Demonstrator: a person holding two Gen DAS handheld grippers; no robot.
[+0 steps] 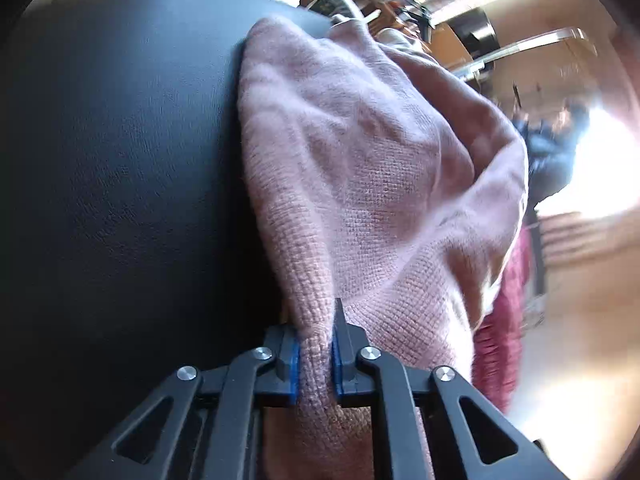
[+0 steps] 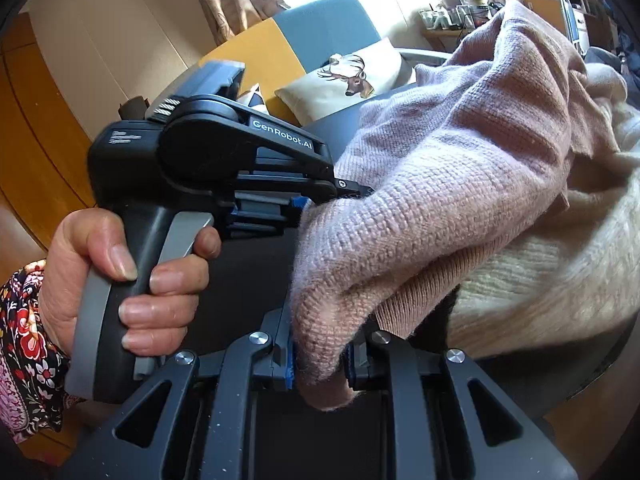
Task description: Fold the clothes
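A pink knitted sweater [image 1: 360,184] hangs lifted above a dark leather surface [image 1: 120,160]. My left gripper [image 1: 316,352] is shut on a bunched edge of it, the knit squeezed between the blue pads. In the right wrist view the same pink sweater [image 2: 440,200] drapes from upper right to the bottom, where my right gripper [image 2: 320,360] is shut on another fold. The left gripper's body [image 2: 224,168], held by a hand [image 2: 132,280] in a floral sleeve, bites the sweater's edge just left of that fold. The two grips are close together.
A cream knitted garment [image 2: 560,272] lies under the pink one at right. A dark red knit [image 1: 504,340] hangs at the right. Behind stand a deer-print cushion [image 2: 352,76], a blue and yellow headboard [image 2: 320,20] and cluttered shelves [image 2: 460,12].
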